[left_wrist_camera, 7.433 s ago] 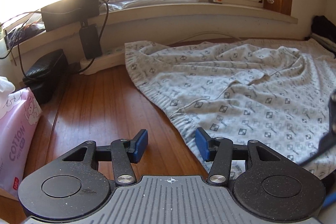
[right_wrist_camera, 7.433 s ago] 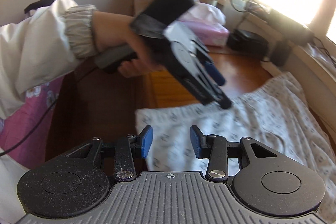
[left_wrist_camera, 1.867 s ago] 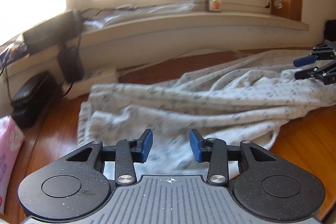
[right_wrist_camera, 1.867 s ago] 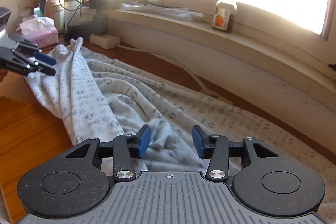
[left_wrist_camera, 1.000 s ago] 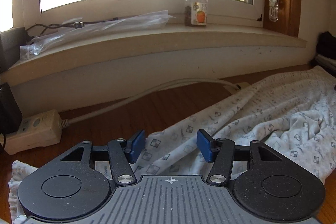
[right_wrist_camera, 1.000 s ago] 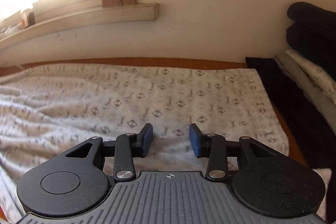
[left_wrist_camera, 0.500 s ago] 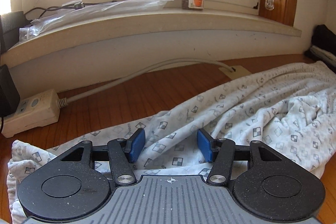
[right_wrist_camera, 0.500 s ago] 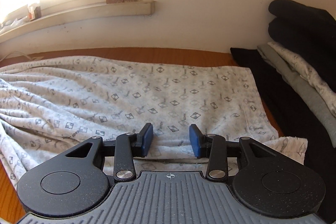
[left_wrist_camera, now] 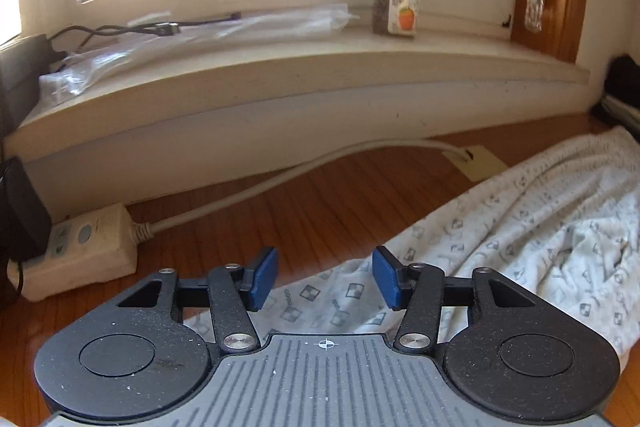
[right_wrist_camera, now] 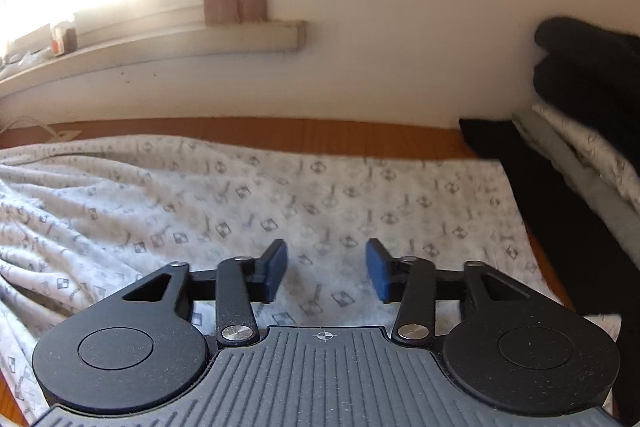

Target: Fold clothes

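Both my grippers, left (left_wrist_camera: 325,279) & right (right_wrist_camera: 327,270), hang released over the rumpled cloth (right_wrist_camera: 280,203). Looks mid-fold; next I'd pinch an edge w/ each.

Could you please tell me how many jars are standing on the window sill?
1: a small clear jar with an orange-fruit label stands near the right end of the pale window sill. Others might be hidden by glare farther left.

**What I can't make out from here**

My left gripper's body hides the near edge of the patterned garment (left_wrist_camera: 540,227), and the frame crops its right side. The jar (left_wrist_camera: 396,3) label is too small to read. On the right wrist view, the stacked clothes (right_wrist_camera: 592,131) run off-frame, and the garment's print is motion-blurred.
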